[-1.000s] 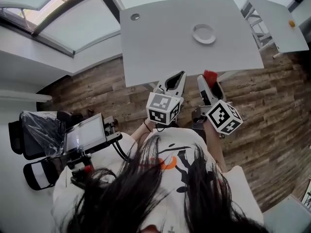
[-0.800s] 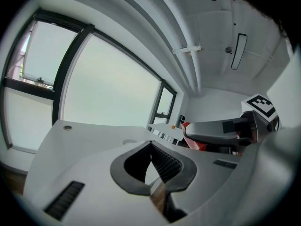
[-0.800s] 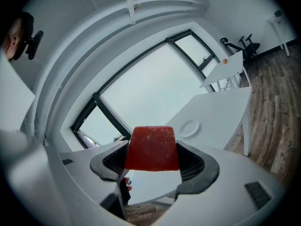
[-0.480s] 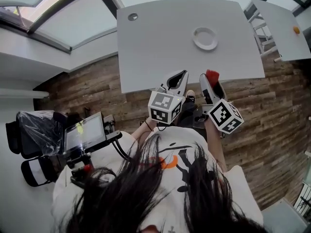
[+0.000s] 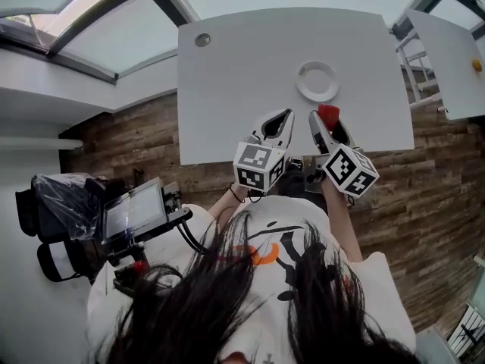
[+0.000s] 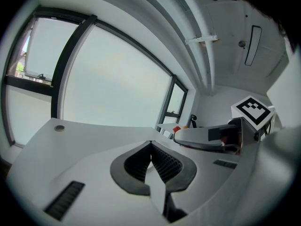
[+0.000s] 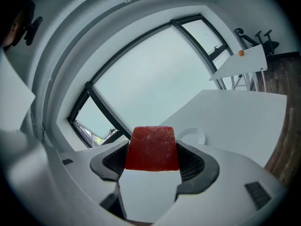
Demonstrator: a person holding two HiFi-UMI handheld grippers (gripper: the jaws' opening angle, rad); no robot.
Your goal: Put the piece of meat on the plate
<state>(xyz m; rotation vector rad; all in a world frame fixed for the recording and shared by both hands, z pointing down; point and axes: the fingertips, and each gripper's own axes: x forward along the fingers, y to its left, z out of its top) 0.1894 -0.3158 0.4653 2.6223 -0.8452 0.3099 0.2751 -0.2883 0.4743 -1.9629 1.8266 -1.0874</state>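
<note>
A red piece of meat point(image 7: 152, 148) sits clamped between the jaws of my right gripper point(image 7: 153, 159), which is shut on it. In the head view the meat point(image 5: 328, 114) pokes over the near edge of the white table point(image 5: 242, 74), and the right gripper point(image 5: 327, 122) is just short of the white plate point(image 5: 317, 80). The plate point(image 7: 192, 136) shows small beyond the meat in the right gripper view. My left gripper point(image 5: 274, 126) hovers beside the right one at the table's near edge; its jaws point(image 6: 151, 161) are shut with nothing between them.
A round grommet point(image 5: 201, 39) marks the table's far left corner. A second white table point(image 5: 455, 59) with a small orange object point(image 5: 477, 64) stands to the right. Wooden floor point(image 5: 424, 180) lies below. A device with a screen point(image 5: 135, 211) hangs at the person's left.
Both grippers have moved forward towards the table. The meat now reaches over the near edge, closer to the plate.
</note>
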